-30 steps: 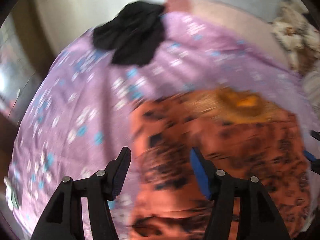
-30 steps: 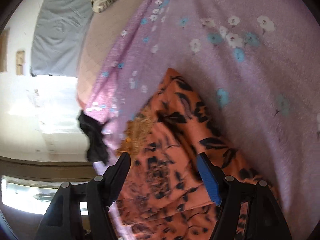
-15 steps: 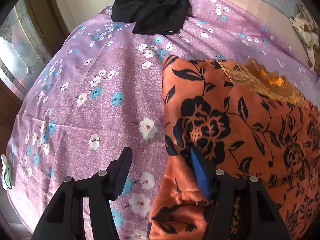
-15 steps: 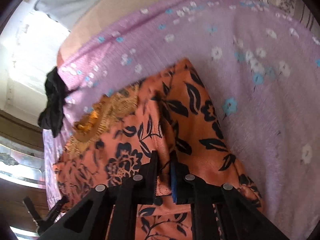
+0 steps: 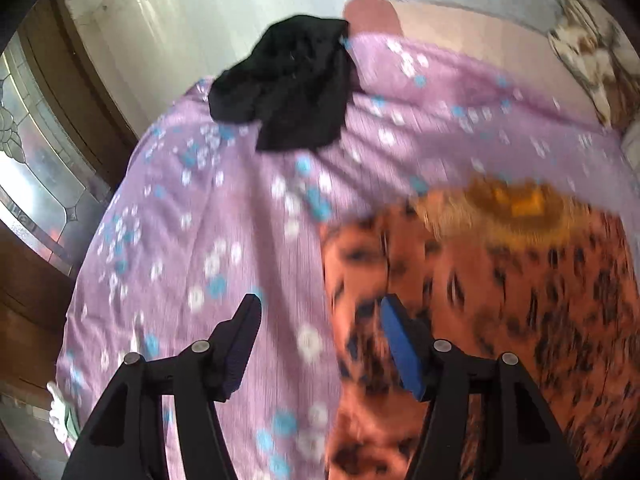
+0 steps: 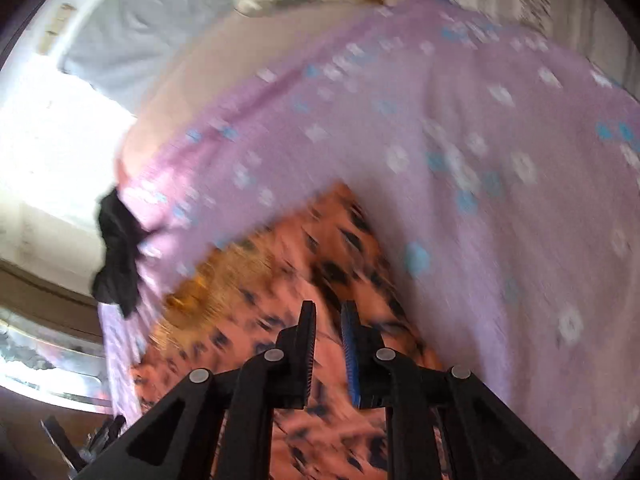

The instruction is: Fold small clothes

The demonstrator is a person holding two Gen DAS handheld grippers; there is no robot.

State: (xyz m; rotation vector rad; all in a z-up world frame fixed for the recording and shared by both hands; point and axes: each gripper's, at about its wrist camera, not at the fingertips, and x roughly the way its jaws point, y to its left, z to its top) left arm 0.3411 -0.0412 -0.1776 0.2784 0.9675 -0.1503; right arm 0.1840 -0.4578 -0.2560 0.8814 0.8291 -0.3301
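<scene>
An orange garment with a black flower print (image 5: 500, 300) lies flat on the purple flowered bedsheet (image 5: 220, 240), with a gold embroidered neckline (image 5: 516, 204) at its far end. My left gripper (image 5: 318, 320) is open and empty above the garment's left edge. In the right wrist view the same garment (image 6: 280, 280) lies under my right gripper (image 6: 328, 320), whose jaws stand a narrow gap apart with no cloth between them. Both views are blurred by motion.
A black crumpled garment (image 5: 288, 84) lies at the far edge of the bed, also in the right wrist view (image 6: 116, 256). A grey pillow (image 6: 132, 36) and patterned bedding (image 5: 588, 56) lie at the head. A glass-panelled door (image 5: 36, 184) stands left.
Both grippers have lifted away from the garment. The right gripper, shut on the cloth half a second ago, has opened slightly and let it go. The left stayed open.
</scene>
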